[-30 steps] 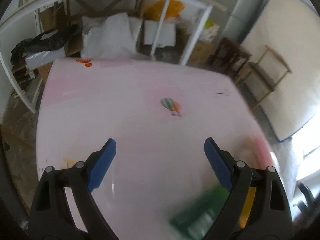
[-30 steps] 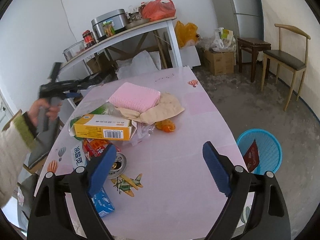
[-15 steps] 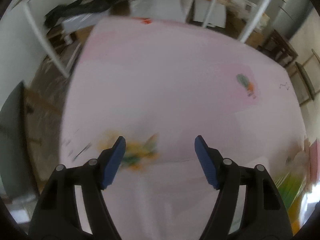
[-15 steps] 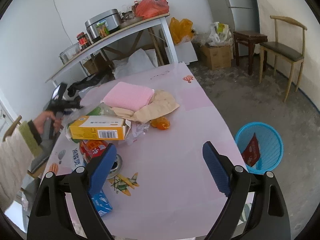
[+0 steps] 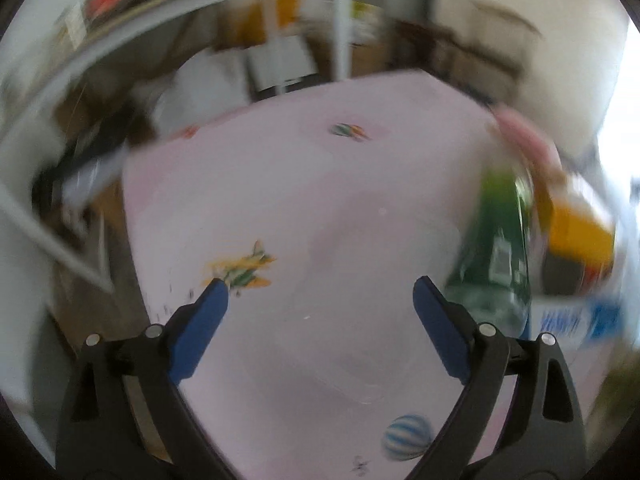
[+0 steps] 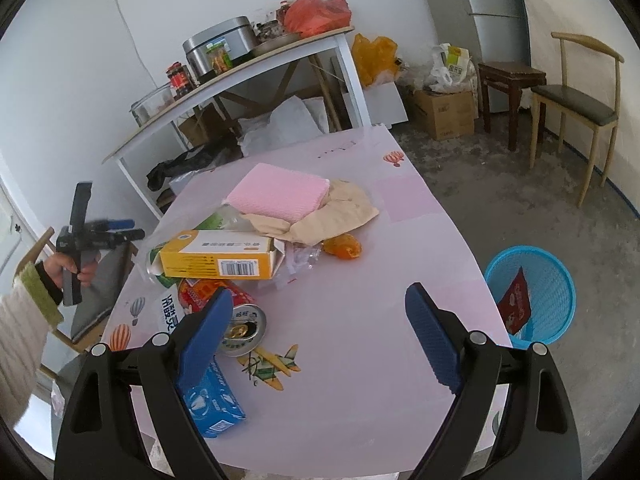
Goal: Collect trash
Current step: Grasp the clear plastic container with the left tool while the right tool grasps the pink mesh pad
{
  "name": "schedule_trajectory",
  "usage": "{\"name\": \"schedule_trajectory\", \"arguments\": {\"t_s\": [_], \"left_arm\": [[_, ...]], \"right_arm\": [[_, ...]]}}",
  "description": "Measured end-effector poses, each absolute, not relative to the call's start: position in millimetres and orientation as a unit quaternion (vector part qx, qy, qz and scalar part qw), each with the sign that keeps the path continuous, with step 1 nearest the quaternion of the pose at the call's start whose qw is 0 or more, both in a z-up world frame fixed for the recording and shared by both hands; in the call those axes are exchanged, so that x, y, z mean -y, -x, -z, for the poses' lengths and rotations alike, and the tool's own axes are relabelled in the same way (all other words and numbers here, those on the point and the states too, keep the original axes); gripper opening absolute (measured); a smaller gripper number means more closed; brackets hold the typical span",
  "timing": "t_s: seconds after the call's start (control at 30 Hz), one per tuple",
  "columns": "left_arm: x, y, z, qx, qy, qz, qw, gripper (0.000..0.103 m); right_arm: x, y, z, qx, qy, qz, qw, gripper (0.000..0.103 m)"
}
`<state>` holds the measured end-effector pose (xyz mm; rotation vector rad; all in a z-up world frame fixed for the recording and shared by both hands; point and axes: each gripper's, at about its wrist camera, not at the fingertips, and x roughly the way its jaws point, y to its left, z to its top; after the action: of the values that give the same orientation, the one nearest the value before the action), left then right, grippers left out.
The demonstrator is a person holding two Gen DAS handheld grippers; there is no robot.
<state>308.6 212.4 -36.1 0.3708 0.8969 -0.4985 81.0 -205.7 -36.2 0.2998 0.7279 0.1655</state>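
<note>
1. The trash sits in one heap on the pink tabletop (image 6: 360,320): a yellow carton (image 6: 220,258) lying across a green bottle (image 6: 160,256), a crushed red can (image 6: 236,312) with its open mouth towards us, a blue box (image 6: 212,400) at the near edge, an orange peel (image 6: 343,247), clear wrapping (image 6: 300,260), and a pink sponge (image 6: 278,192) on tan paper (image 6: 344,212).
2. The blue basket (image 6: 532,292) stands on the floor off the right side of the tabletop, with a red packet (image 6: 516,300) already inside; we judge this is where everything goes.
3. Our right gripper (image 6: 318,336) hovers over the near edge, spread wide and holding nothing. The can lies just beside its left finger, so we judge it the easiest first pick.
4. We would straddle the can's sides rather than its rim, so it cannot roll, then close firmly, since thin metal gives.
5. We should lift it clear before swinging right, because the carton overhangs nearby and a drag could topple the heap.
6. Our left gripper (image 5: 316,308) is also wide open and empty, well out to the left of the heap. Its view is blurred, but the green bottle (image 5: 500,248) and yellow carton (image 5: 576,236) show to its right.
7. We would let the left gripper take the carton first, freeing the bottle beneath.
8. Loose wrapping and peel are best left last, pinched low against the tabletop.
</note>
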Motion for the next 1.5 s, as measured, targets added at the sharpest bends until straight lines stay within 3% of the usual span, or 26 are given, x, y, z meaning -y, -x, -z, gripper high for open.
{"name": "schedule_trajectory", "arguments": {"t_s": [0.17, 0.63, 0.9, 1.17, 1.5], "left_arm": [[-189.4, -321.3, 50.6, -0.464, -0.244, 0.285, 0.802, 0.09], [-198.0, -358.3, 65.8, -0.542, -0.18, 0.375, 0.731, 0.092], [-211.3, -353.3, 76.7, -0.544, -0.143, 0.356, 0.746, 0.092], [-253.1, -344.9, 73.0, -0.551, -0.053, 0.228, 0.801, 0.092], [-218.3, -330.9, 78.8, -0.523, -0.165, 0.232, 0.803, 0.092]], "right_arm": [[196.4, -83.9, 34.1, -0.359, -0.132, -0.079, 0.921, 0.085], [186.1, -102.7, 45.6, -0.385, -0.119, -0.074, 0.912, 0.085], [180.3, -106.0, 45.8, -0.386, -0.114, -0.079, 0.912, 0.085], [184.5, -107.3, 47.6, -0.39, -0.131, -0.084, 0.908, 0.085], [171.8, -125.6, 29.9, -0.386, -0.082, -0.148, 0.907, 0.085]]}}
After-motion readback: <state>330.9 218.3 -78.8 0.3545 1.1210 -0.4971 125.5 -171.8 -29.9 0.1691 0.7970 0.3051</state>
